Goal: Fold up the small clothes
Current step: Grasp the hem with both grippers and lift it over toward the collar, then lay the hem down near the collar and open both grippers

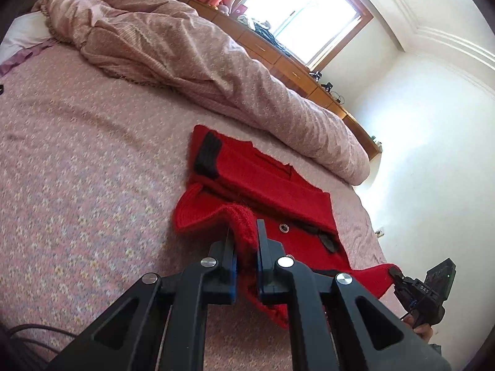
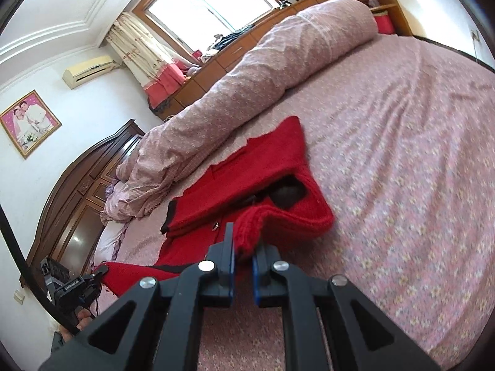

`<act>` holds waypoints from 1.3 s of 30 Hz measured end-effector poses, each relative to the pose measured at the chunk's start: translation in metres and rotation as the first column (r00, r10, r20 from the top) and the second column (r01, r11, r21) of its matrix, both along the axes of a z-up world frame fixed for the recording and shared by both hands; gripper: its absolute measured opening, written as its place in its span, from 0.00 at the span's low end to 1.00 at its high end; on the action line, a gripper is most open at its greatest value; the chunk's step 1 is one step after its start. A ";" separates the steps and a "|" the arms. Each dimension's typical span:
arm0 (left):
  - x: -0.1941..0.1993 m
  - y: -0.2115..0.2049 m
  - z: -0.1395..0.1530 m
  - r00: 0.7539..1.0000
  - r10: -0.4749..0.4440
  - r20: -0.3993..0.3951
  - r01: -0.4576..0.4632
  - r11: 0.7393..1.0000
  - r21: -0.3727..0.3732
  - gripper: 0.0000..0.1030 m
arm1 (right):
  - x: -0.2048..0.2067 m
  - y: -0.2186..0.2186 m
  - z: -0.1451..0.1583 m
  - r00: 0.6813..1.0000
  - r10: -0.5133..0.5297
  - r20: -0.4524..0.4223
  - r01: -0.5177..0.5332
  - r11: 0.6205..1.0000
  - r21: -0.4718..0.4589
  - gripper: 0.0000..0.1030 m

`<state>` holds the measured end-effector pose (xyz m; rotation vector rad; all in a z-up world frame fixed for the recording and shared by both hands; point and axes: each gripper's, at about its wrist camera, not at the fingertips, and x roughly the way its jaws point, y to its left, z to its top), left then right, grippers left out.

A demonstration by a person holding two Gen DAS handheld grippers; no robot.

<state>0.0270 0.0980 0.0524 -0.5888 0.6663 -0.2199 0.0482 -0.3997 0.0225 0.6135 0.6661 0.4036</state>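
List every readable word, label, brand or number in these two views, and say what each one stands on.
"DAS" – white letters on the black body of the right tongs, seen from the left wrist view.
"GenRobot.AI" – small white lettering on the body of the left tongs, seen from the right wrist view; reading uncertain.
Framed photo on the wall: no text visible.
Red knitted cardigan: no label in view.

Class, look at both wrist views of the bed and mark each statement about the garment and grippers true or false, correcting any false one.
1. The left gripper is shut on the red knitted garment. True.
2. The right gripper hangs open and holds nothing. False: it pinches the garment's edge.
3. The garment has black trim. True.
4. The garment lies on top of the rolled quilt. False: it lies on the bedspread beside it.
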 end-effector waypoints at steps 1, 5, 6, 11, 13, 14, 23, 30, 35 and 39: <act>0.003 0.000 0.002 1.000 -0.002 0.002 0.002 1.000 0.000 0.02 | 0.002 0.001 0.002 1.000 0.003 0.004 -0.003 1.000 -0.003 0.08; 0.018 0.000 0.009 1.000 -0.001 0.014 0.001 1.000 0.002 0.02 | 0.017 0.003 0.011 1.000 0.013 0.018 -0.013 1.000 -0.005 0.08; 0.023 0.001 0.011 1.000 0.003 0.021 -0.003 1.000 0.002 0.02 | 0.020 0.004 0.014 1.000 0.013 0.022 -0.013 1.000 -0.002 0.08; 0.054 0.005 0.022 0.998 0.029 0.054 -0.028 0.999 -0.030 0.02 | 0.049 0.003 0.029 0.998 0.003 0.061 -0.003 1.000 0.013 0.08; 0.069 0.006 0.025 0.998 0.036 0.058 -0.034 0.998 -0.044 0.02 | 0.063 0.002 0.032 0.997 0.000 0.071 -0.001 1.000 0.022 0.08; 0.077 0.006 0.026 0.997 0.039 0.060 -0.036 0.998 -0.046 0.02 | 0.071 0.002 0.034 0.997 -0.001 0.074 0.000 1.000 0.024 0.08; 0.185 0.007 0.020 0.993 0.083 0.085 -0.082 0.997 -0.013 0.02 | 0.177 0.004 0.038 0.994 -0.020 0.108 0.018 1.000 0.021 0.08; 0.272 0.012 -0.038 0.991 0.129 0.019 -0.131 0.989 0.073 0.02 | 0.276 0.004 -0.013 0.995 -0.093 0.029 0.092 0.995 0.031 0.08; 0.302 0.013 -0.076 0.989 0.140 -0.042 -0.136 0.987 0.088 0.02 | 0.313 0.003 -0.060 0.990 -0.116 -0.077 0.118 0.993 0.027 0.08; 0.308 0.013 -0.071 0.992 0.123 -0.029 -0.120 0.989 0.086 0.02 | 0.315 0.003 -0.062 0.993 -0.102 -0.067 0.104 0.994 0.020 0.08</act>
